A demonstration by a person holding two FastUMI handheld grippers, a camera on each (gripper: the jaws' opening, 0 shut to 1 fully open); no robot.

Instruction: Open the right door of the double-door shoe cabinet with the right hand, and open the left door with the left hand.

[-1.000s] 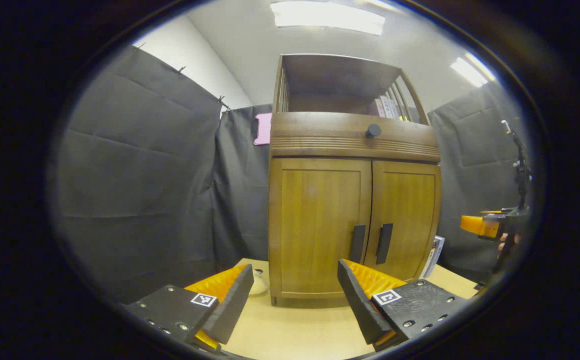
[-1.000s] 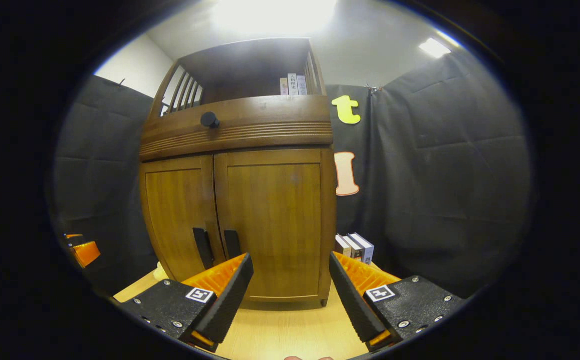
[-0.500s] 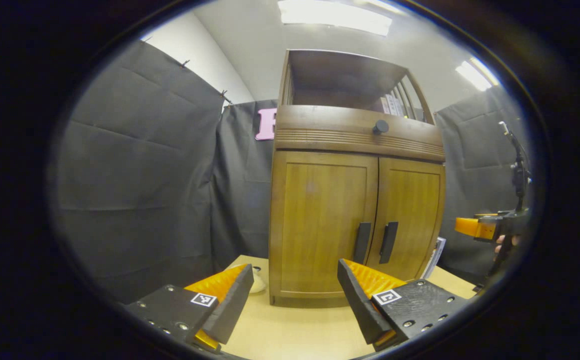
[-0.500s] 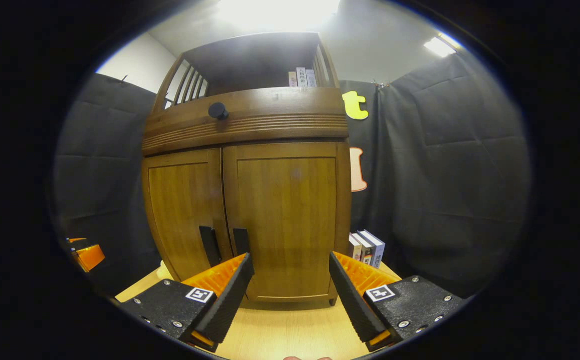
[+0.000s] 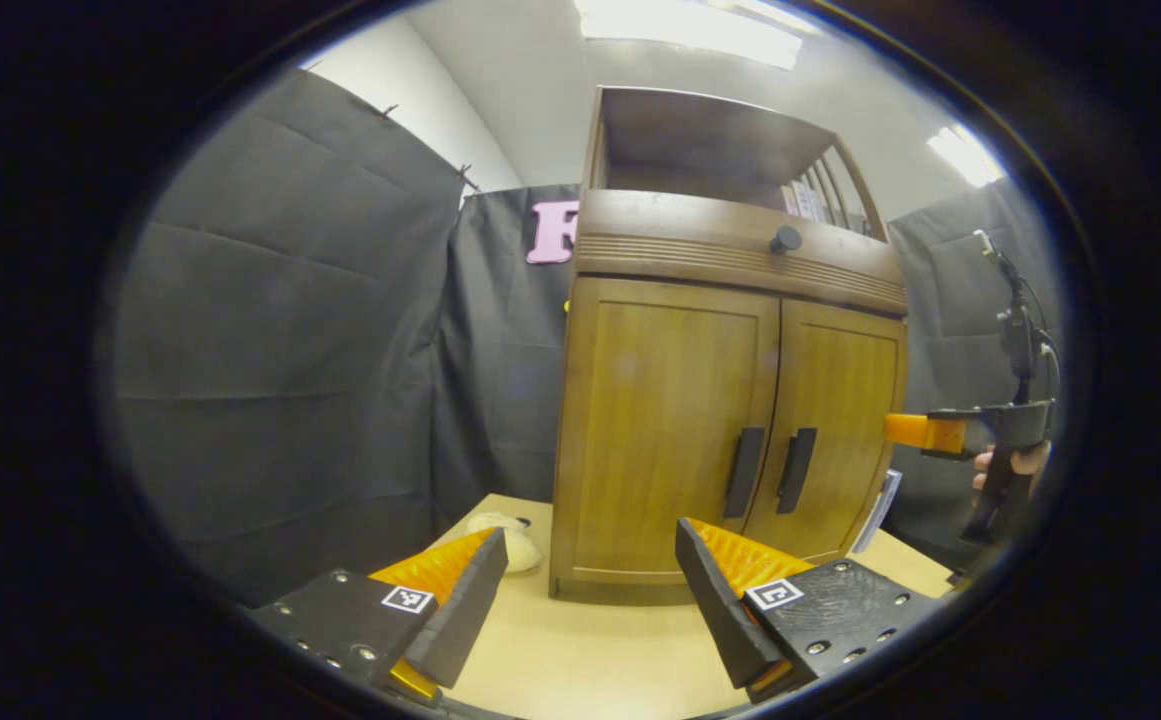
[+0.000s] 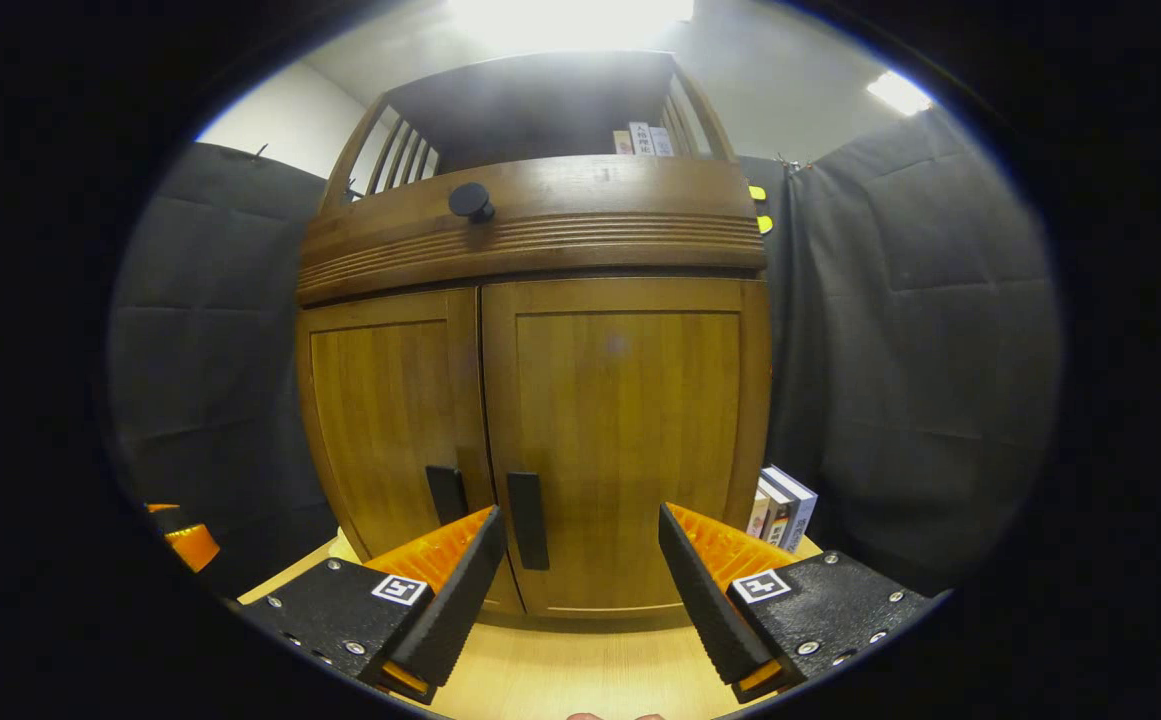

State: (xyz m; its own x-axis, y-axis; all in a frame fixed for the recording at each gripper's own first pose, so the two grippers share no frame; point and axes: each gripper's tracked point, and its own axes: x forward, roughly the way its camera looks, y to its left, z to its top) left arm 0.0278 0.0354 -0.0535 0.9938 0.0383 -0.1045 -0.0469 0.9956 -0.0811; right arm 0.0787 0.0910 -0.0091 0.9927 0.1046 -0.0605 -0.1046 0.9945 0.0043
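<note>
Wooden double-door shoe cabinet (image 6: 540, 400) looms nearer than a second ago; right gripper (image 6: 580, 570) and left gripper (image 5: 590, 590), fingers spread empty, approach its shut doors' black handles (image 6: 527, 520).

The shoe cabinet (image 6: 540, 400) is honey-brown wood with black door handles (image 6: 527, 520) and a black knob (image 6: 469, 200).
</note>
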